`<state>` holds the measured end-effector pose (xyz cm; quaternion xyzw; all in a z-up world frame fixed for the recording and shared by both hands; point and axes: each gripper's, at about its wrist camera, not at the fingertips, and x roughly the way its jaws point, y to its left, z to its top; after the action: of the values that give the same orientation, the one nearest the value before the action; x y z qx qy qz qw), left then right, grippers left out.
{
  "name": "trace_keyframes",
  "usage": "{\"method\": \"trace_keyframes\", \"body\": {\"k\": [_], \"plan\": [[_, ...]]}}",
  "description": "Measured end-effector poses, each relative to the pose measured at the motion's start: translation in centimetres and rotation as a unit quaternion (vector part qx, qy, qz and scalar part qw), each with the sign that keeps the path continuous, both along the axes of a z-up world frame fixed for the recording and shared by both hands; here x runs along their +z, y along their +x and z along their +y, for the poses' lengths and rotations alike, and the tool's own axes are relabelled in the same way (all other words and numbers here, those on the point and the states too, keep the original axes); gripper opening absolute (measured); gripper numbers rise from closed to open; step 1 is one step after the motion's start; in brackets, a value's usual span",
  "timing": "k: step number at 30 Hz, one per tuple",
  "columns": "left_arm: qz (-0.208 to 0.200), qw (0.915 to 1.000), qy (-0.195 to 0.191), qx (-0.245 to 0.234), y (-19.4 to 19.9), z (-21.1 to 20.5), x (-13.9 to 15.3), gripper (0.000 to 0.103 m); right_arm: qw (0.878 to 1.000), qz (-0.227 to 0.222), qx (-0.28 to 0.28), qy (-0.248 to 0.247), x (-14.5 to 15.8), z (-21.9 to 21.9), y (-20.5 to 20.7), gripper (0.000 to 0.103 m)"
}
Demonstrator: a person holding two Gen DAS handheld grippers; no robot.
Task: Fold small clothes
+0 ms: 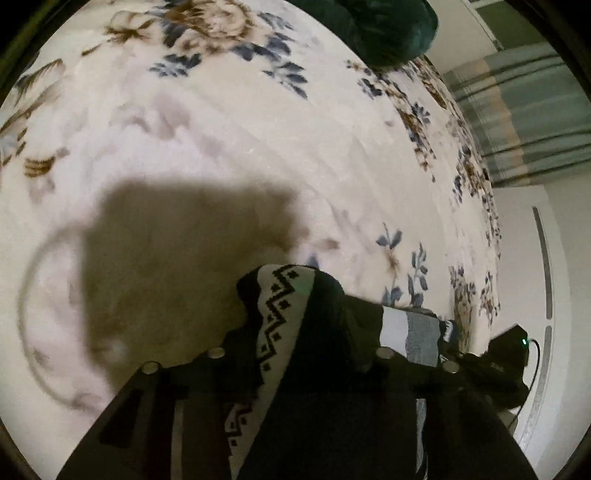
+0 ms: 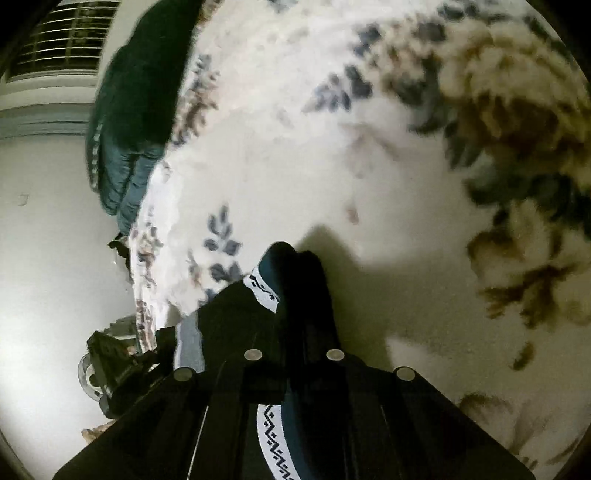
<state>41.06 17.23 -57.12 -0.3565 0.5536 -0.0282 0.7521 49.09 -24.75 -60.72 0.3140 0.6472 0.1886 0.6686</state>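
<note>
A small dark garment (image 1: 325,317) with a white band of black zigzag pattern and grey-white stripes hangs between both grippers above a floral blanket. My left gripper (image 1: 295,295) is shut on one part of it; the cloth covers the fingers. My right gripper (image 2: 291,273) is shut on another part of the garment (image 2: 266,288), with its patterned band draped over the fingers. The other gripper shows at the right edge of the left wrist view (image 1: 506,354) and at the lower left of the right wrist view (image 2: 122,369).
The white floral blanket (image 1: 240,129) covers the bed below, also filling the right wrist view (image 2: 332,166). A dark green bundle of cloth (image 1: 388,29) lies at the bed's far edge, also in the right wrist view (image 2: 129,110). White walls and a striped curtain (image 1: 524,110) lie beyond the bed.
</note>
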Motion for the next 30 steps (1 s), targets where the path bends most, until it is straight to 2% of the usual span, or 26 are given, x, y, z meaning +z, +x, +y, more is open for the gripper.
{"method": "trace_keyframes", "body": {"k": [1,3,4,5,7,8,11,13,14,17,20,22,23,25,26,30], "plan": [[0.007,1.0000,-0.001,-0.003,-0.3,0.1,0.2,0.053,1.000,0.007,0.006,-0.002,-0.1,0.1,-0.1,0.005],[0.008,0.9998,-0.018,-0.006,-1.1,0.4,0.5,0.057,0.999,0.034,0.004,0.023,-0.3,-0.6,-0.5,0.019],[0.011,0.9996,-0.024,-0.008,-1.7,0.5,0.6,0.059,0.999,0.042,0.003,0.035,-0.3,-1.1,-0.9,0.034],[0.011,0.9994,-0.031,-0.011,-2.5,0.6,0.7,0.060,0.998,0.047,0.002,0.049,-0.2,-1.8,-1.3,0.054],[0.006,0.9989,-0.044,-0.011,-4.6,0.7,0.8,0.066,0.995,0.058,0.012,0.075,-0.6,-2.8,-2.6,0.069],[0.008,0.9986,-0.051,-0.013,-5.5,0.6,0.7,0.071,0.994,0.068,0.021,0.084,-1.1,-2.9,-3.3,0.070],[0.022,0.9961,-0.082,-0.025,-8.1,-0.2,-0.8,0.071,0.984,0.117,0.058,0.123,-3.6,-2.3,-5.6,0.070],[0.022,0.9938,-0.107,-0.020,-9.0,-0.7,-1.9,0.073,0.978,0.127,0.068,0.153,-4.7,-1.6,-6.3,0.070],[0.011,0.9925,-0.121,-0.014,-9.0,-0.8,-2.3,0.078,0.974,0.131,0.071,0.171,-5.1,-1.1,-6.4,0.072],[-0.001,0.9897,-0.142,-0.015,-7.9,-1.1,-2.8,0.078,0.961,0.143,0.082,0.223,-5.9,1.2,-6.2,0.075],[-0.015,0.9903,-0.135,-0.026,-6.4,-2.0,-2.3,0.078,0.958,0.145,0.104,0.226,-6.2,3.6,-6.0,0.075],[-0.029,0.9919,-0.116,-0.042,-5.6,-2.8,-1.5,0.056,0.960,0.135,0.118,0.214,-5.8,5.0,-5.9,0.073],[-0.029,0.9925,-0.105,-0.055,-5.2,-3.2,-1.0,0.035,0.963,0.125,0.121,0.208,-5.4,5.4,-5.9,0.058],[-0.033,0.9938,-0.084,-0.064,-4.7,-3.3,0.0,0.030,0.967,0.113,0.115,0.198,-4.8,5.8,-6.0,0.034],[-0.035,0.9942,-0.077,-0.066,-4.3,-3.3,0.9,0.028,0.969,0.104,0.112,0.192,-4.3,5.8,-6.1,0.029],[-0.048,0.9934,-0.062,-0.083,-2.4,-3.4,3.3,0.028,0.979,0.065,0.094,0.169,-0.8,5.8,-5.6,0.025]]}}
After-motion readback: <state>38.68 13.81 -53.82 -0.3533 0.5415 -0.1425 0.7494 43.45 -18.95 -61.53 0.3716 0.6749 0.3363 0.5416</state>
